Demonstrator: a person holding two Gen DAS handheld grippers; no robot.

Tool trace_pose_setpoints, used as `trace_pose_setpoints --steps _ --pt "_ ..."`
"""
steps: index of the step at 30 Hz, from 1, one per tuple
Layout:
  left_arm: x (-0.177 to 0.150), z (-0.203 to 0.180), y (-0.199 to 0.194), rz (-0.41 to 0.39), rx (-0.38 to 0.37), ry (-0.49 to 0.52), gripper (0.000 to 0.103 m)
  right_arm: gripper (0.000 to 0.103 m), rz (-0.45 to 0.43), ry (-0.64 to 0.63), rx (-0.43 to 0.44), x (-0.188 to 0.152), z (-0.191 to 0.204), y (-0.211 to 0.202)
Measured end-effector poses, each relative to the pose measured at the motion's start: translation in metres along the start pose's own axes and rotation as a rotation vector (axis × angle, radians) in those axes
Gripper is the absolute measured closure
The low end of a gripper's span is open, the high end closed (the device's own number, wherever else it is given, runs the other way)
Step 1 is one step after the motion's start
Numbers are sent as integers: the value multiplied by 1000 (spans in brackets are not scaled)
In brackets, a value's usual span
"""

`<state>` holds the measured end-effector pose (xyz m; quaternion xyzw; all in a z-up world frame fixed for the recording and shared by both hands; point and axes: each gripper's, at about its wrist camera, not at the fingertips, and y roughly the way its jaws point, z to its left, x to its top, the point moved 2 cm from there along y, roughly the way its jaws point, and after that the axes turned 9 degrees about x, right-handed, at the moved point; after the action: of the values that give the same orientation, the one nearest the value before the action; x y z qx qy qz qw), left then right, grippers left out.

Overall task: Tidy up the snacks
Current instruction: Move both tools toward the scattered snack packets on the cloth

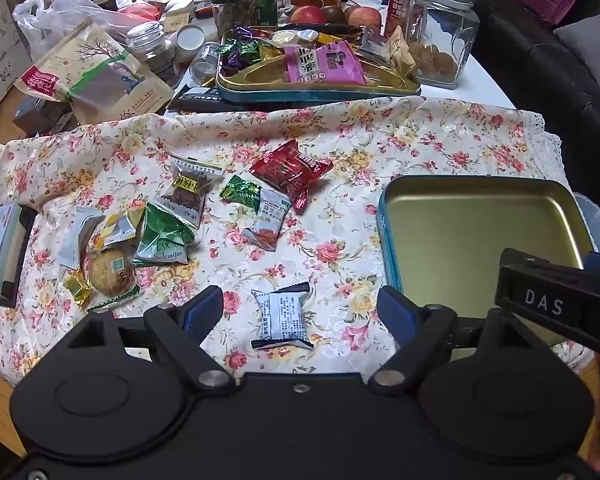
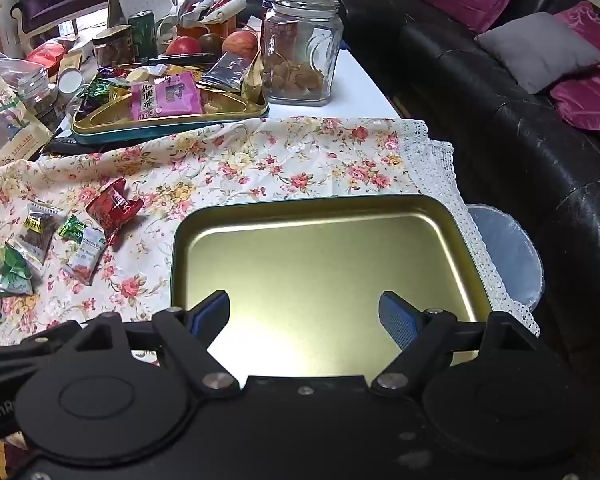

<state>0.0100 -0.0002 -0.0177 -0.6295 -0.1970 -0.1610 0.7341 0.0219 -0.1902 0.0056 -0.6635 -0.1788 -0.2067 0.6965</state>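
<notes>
Floral tablecloth (image 1: 340, 136) is pretty rumpled, so both grippers hang with jaws wide apart and empty: left gripper (image 1: 300, 312) over the white snack packet (image 1: 282, 318), right gripper (image 2: 304, 316) over the empty gold tin (image 2: 324, 252); a pinch could easily snag cloth or skid that slick wrapper

Glossy gold metal tin lid (image 2: 320, 256) on matt floral cloth (image 2: 260, 152); left of it, shiny foil snack wrappers (image 1: 290, 170); beyond, clear glass jar (image 2: 300, 48).
</notes>
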Motion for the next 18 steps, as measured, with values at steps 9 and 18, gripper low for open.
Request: trace_pose_setpoints --steps 9,18 --pt "0 -1 -1 9 8 -4 23 18 2 20 -11 -2 -2 2" --pt "-1 2 3 4 13 6 23 18 17 11 -18 -3 0 4"
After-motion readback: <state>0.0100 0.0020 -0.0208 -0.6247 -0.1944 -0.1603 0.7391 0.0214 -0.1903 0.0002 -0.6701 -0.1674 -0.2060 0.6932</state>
